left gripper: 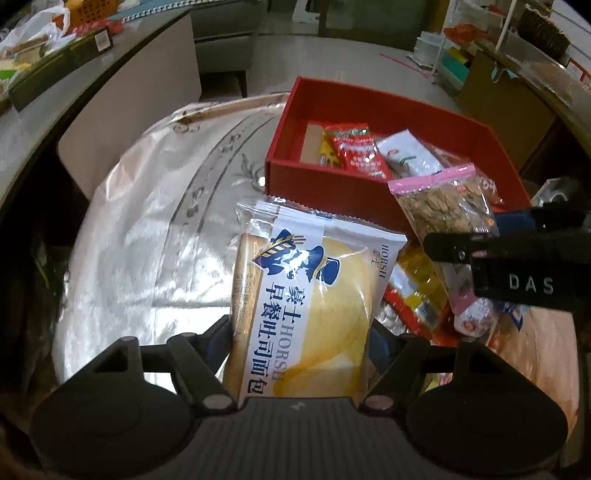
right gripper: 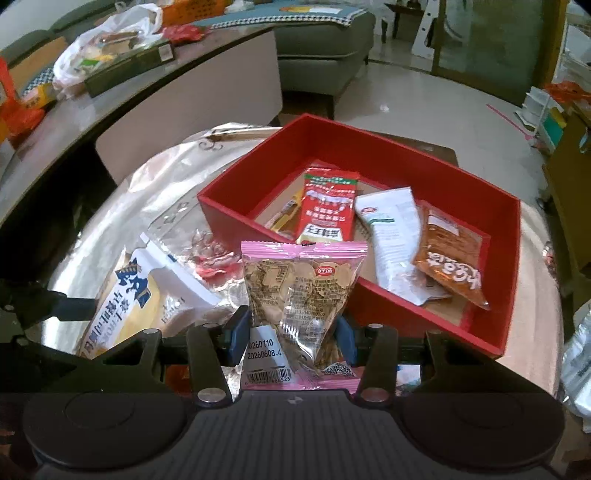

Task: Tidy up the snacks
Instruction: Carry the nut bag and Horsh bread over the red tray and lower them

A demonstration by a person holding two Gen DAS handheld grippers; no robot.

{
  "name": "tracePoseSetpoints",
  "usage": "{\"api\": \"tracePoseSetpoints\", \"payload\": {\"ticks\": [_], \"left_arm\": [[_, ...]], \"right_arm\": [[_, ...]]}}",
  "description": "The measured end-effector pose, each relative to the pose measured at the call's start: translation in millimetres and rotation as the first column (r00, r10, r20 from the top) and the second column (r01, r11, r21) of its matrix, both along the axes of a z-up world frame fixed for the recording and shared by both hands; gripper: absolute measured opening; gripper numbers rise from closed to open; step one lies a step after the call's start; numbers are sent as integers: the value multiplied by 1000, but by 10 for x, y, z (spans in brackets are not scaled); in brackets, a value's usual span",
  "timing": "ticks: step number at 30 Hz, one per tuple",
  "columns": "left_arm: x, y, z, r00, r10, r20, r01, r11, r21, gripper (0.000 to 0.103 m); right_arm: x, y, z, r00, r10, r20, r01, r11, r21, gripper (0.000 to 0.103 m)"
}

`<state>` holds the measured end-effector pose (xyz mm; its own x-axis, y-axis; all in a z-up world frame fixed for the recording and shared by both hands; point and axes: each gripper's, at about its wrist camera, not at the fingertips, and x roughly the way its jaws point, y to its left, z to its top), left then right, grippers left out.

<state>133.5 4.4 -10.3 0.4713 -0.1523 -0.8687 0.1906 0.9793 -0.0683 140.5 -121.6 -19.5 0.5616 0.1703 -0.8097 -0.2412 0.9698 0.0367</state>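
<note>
My left gripper (left gripper: 301,332) is shut on a white, blue and yellow bread packet (left gripper: 314,295) and holds it above the silver-covered table (left gripper: 155,221), short of the red box (left gripper: 332,188). The packet also shows in the right wrist view (right gripper: 147,299). My right gripper (right gripper: 291,332) is shut on a pink-edged packet of brown snack slices (right gripper: 295,288), held just in front of the red box (right gripper: 424,317); that packet also shows in the left wrist view (left gripper: 447,210). In the box lie a red sachet (right gripper: 325,206), a white packet (right gripper: 395,236) and an orange-brown packet (right gripper: 450,254).
Loose wrapped snacks (left gripper: 417,291) lie on the table by my right gripper. A dark side table (right gripper: 122,74) with bags and boxes stands at the back left. A grey sofa (right gripper: 321,33) and tiled floor lie beyond. Shelves and cardboard boxes (left gripper: 491,77) stand at the right.
</note>
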Motion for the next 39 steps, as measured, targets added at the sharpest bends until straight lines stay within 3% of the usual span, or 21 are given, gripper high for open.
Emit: {"api": "tracePoseSetpoints", "payload": {"ticks": [39], "left_arm": [[314, -518, 327, 984, -35, 172, 33, 999, 13, 67]], "right_arm": [[-3, -531, 296, 989, -121, 90, 118, 992, 44, 57]]}}
